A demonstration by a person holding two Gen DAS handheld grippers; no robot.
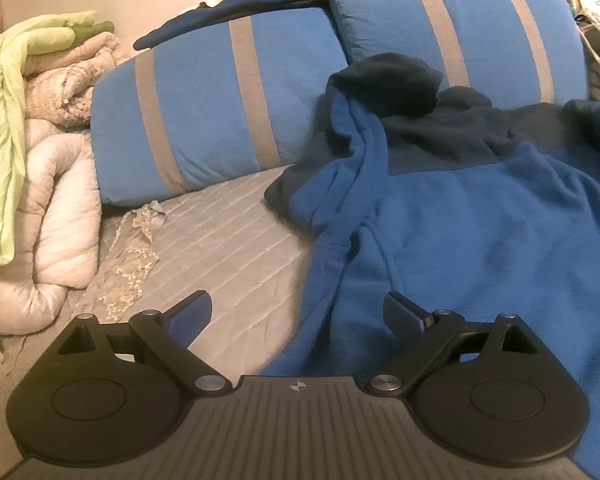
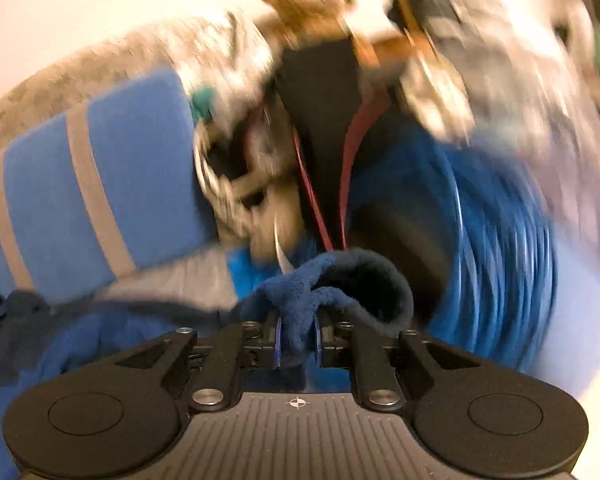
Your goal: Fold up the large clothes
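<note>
A large blue fleece hoodie (image 1: 460,232) with a dark navy hood (image 1: 384,84) lies spread on the grey quilted bed (image 1: 228,236). My left gripper (image 1: 298,316) hovers open over the hoodie's left edge, with nothing between its blue-padded fingers (image 1: 192,316). In the right wrist view, my right gripper (image 2: 298,344) is shut on a bunched fold of the hoodie's fleece (image 2: 300,292), a dark navy cuff or hem that curls up above the pads. That view is heavily motion-blurred.
Two blue pillows with grey stripes (image 1: 204,120) stand at the bed's head, one of them also in the right wrist view (image 2: 80,192). A rolled white duvet with a green sheet (image 1: 32,184) sits at the left. Blurred clutter and a blue ribbed roll (image 2: 496,240) lie to the right.
</note>
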